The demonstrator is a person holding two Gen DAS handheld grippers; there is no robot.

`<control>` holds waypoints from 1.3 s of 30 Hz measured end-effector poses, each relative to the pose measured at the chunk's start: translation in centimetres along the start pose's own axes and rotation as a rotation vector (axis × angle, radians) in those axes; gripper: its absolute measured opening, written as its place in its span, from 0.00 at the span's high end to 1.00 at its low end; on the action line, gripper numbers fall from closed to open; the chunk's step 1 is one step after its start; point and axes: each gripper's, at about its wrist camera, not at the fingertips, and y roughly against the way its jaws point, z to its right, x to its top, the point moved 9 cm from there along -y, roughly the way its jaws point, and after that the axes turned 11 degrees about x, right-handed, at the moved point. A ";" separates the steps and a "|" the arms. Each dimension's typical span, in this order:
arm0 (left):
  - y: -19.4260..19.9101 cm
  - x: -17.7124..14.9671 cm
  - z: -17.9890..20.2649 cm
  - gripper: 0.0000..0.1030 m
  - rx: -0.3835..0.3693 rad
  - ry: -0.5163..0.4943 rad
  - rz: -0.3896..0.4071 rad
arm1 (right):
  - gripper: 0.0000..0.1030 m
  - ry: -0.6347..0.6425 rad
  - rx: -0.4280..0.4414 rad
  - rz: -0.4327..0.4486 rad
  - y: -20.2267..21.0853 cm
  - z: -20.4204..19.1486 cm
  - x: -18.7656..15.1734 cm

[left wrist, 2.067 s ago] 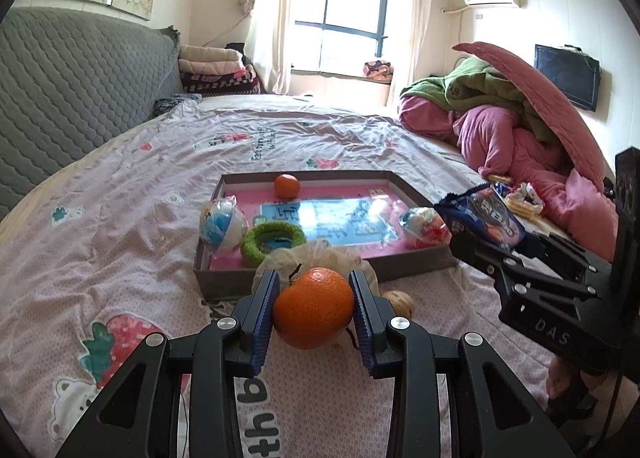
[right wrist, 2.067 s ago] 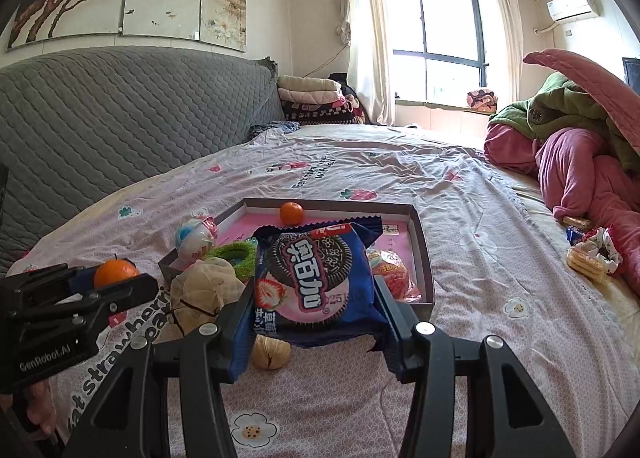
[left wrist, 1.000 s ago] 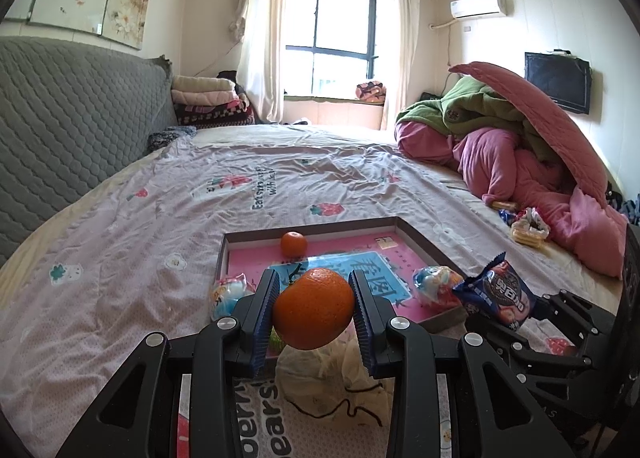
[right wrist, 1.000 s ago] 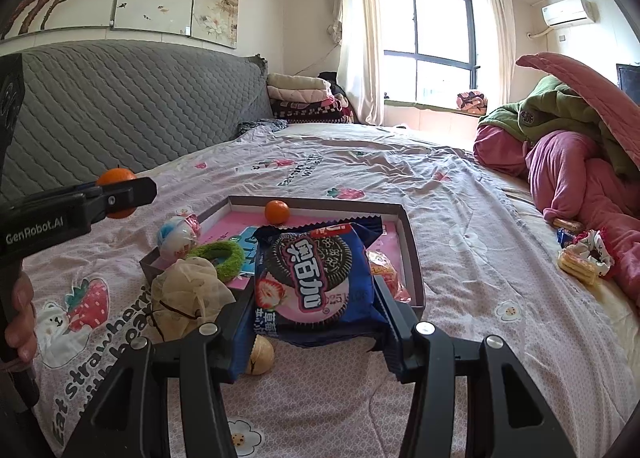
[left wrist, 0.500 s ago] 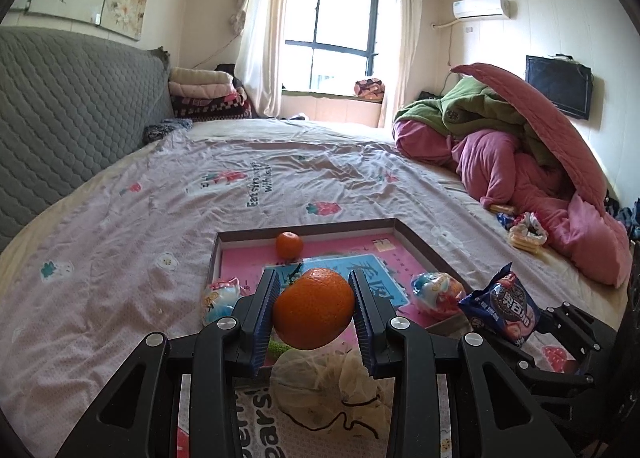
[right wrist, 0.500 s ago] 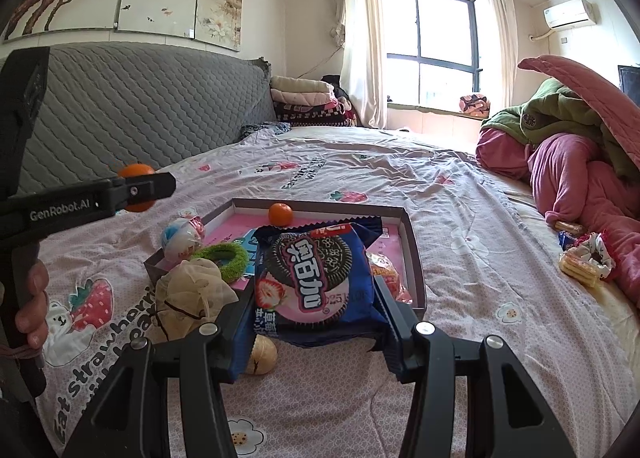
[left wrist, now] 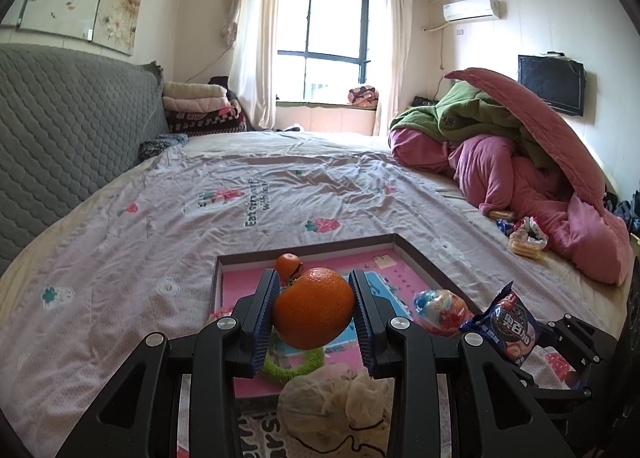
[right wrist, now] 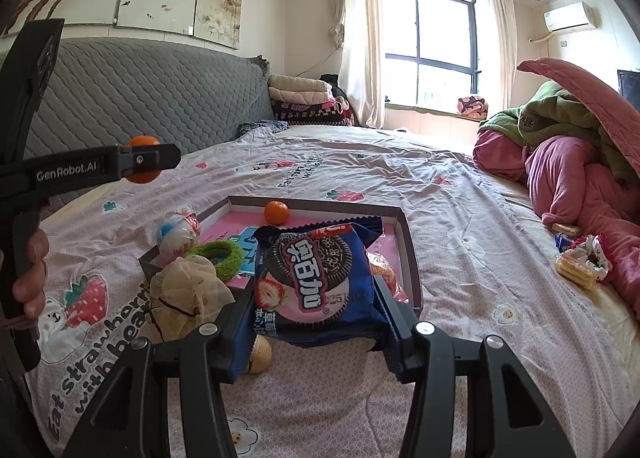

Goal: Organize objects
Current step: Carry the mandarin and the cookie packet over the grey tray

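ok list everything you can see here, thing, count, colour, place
tray: 1, grey rim, pink inside, on the bed
oranges: 2, orange; big one in the left tongs, small one at the tray's far edge
cookie packet: 1, blue, in the right tongs
hair tie: 1, green, on the tray's near left part
toy eggs: 2, foil-wrapped; one at the tray's left edge, one inside on the right
mesh pouch: 1, cream, before the tray
walnut: 1, tan, on the sheet
quilts: pile, pink and green, right
left tongs: black, closed on the orange
right tongs: black, closed on the packet
hand: 1, far left
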 end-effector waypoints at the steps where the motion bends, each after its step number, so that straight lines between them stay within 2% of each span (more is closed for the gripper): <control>1: -0.1 0.2 -0.1 0.64 0.000 -0.001 0.002 | 0.49 0.003 -0.003 0.000 0.0 0.0 0.1; 17: -1.8 1.4 -0.3 0.64 -0.004 -0.018 0.006 | 0.49 0.021 -0.032 0.006 -1.6 1.1 2.8; 39: -3.4 1.9 -0.9 0.64 0.014 -0.037 0.003 | 0.49 0.041 -0.005 0.014 -4.4 1.6 5.0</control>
